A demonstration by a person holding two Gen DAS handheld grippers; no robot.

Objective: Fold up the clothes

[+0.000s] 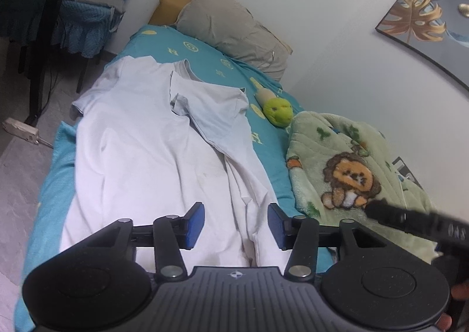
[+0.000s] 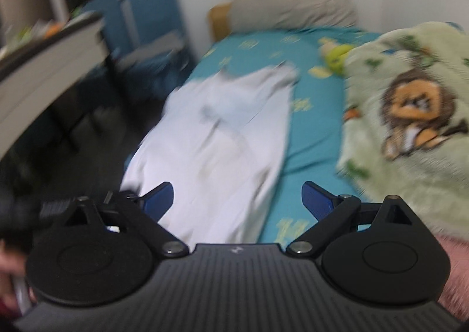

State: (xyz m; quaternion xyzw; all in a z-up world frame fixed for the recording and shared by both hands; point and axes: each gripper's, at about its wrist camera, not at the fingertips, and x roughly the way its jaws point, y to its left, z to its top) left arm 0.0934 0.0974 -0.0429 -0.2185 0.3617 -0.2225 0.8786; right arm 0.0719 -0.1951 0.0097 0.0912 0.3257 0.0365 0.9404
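Right view blurred. White shirt [image 1: 146, 156] overhangs the bed's [image 1: 263, 138] left edge, hem hidden behind left gripper [image 1: 236, 228]; right gripper [image 2: 237, 200] fingers also apart, empty.

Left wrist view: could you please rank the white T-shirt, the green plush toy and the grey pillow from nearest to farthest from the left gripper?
From the left gripper, jaws open:
1. White T-shirt, directly below and ahead on the bed.
2. Green plush toy, ahead to the right, beside the lion blanket.
3. Grey pillow, farthest, at the head of the bed.
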